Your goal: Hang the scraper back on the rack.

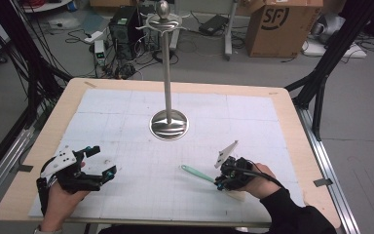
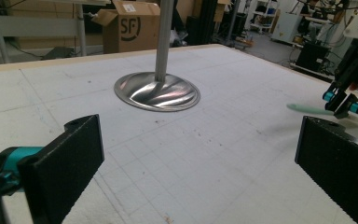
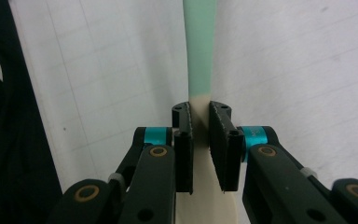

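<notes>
Spatula [image 3: 199, 70], mint-green handle and cream blade, clamped in right tongs [image 3: 200, 135]; left tongs [image 2: 200, 163] apart.

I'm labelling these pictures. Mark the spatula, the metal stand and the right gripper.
spatula [image 1: 196, 172]: high view, on its green handle.
metal stand [image 1: 168, 124]: high view, on its round base.
right gripper [image 3: 200, 135]: right gripper view, midway between its fingertips, shut on the spatula.

Stand mid-table, your grippers near the front edge.
Stand [image 1: 168, 122] sits centre on the mat [image 1: 126, 112]; spatula [image 1: 199, 174] lies front-right of it, in your right gripper [image 1: 222, 181]. Left gripper [image 1: 100, 163] front-left, well apart.
</notes>
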### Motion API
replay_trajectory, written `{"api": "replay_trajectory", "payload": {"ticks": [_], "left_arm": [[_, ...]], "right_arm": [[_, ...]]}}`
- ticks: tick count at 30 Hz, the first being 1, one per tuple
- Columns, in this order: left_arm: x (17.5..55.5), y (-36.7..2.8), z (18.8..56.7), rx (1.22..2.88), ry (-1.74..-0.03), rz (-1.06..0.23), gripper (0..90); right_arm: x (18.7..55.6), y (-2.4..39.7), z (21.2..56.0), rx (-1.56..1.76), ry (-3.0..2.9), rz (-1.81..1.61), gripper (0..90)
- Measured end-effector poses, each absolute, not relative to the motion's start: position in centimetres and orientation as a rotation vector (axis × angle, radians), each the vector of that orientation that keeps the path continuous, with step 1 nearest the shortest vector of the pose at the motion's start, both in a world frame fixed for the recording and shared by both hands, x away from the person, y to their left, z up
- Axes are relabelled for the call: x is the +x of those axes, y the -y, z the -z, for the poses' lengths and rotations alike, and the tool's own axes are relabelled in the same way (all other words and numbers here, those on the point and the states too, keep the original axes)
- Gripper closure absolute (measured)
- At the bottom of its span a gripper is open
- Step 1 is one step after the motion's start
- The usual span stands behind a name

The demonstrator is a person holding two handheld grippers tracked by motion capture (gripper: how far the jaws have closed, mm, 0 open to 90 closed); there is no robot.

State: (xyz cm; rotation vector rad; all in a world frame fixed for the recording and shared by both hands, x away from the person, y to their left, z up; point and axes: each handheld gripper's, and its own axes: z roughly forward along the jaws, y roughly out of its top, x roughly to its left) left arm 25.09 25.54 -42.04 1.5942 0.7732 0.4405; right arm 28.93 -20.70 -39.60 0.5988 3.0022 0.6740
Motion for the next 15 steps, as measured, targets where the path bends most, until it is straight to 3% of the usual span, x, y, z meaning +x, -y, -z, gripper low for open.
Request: {"api": "replay_trajectory", "payload": {"ticks": [15], "left_arm": [[25.0, -25.6, 42.0, 1.586, -0.771, -0.442, 1.7]], "right_arm": [[29.9, 23.4, 37.2, 0.672, -2.722, -1.201, 80.2]]}}
